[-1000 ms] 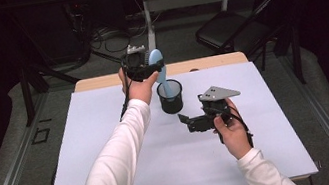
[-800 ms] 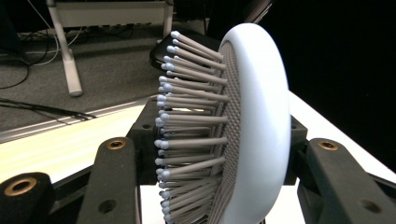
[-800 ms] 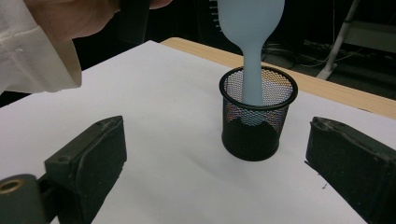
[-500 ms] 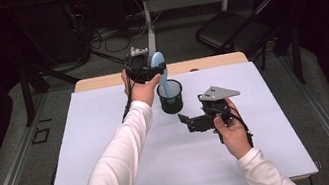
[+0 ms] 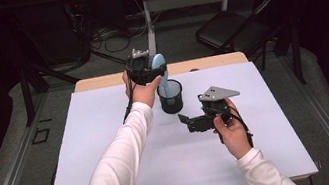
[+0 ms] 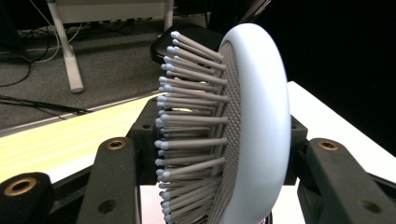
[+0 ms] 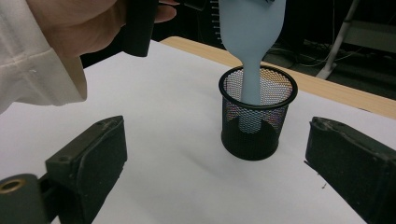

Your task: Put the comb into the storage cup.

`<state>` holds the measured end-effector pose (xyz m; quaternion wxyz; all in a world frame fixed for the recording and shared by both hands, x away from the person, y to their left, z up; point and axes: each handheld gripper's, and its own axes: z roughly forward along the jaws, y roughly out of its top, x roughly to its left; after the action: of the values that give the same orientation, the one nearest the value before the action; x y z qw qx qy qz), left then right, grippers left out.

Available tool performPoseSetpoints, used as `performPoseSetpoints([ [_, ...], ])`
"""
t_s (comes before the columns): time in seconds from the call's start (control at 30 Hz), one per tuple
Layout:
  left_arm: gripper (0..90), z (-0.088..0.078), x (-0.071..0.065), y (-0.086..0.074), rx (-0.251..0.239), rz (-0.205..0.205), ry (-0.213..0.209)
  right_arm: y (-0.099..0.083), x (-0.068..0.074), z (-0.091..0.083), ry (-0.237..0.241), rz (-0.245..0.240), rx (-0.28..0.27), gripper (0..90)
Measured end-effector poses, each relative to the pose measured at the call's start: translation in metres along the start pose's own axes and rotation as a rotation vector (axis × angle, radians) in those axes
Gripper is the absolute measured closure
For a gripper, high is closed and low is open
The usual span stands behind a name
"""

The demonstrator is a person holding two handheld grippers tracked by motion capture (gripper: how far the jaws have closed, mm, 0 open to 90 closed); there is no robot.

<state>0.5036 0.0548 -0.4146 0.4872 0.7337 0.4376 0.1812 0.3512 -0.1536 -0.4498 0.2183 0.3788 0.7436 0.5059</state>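
- Left tool [image 5: 144, 70] clamped on the head of a pale blue hairbrush [image 5: 161, 75], bristles squeezed against one jaw
- Handle of the hairbrush hanging straight down from that tool, its tip already inside the black mesh cup [image 5: 171, 96]
- Probably best to go down slowly, keep the handle upright, and let go only once it rests on the bottom
- Right tool [image 5: 192, 120] wide open, holding nothing, with the cup just ahead between its jaws
- Could steady the light cup against tipping
- White tabletop [image 5: 88, 161] bare around both tools; a dark chair [image 5: 229, 36] far beyond

overhead forward-down, two close tongs-mounted views
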Motion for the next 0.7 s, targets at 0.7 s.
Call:
performPoseSetpoints([
  [0.7, 49.1, 0.0075, -0.0057, -0.0050, 0.021, 0.035, 0.012, 0.0000, -0.0006, -0.0005, -0.001, 0.000, -0.002, 5.3],
])
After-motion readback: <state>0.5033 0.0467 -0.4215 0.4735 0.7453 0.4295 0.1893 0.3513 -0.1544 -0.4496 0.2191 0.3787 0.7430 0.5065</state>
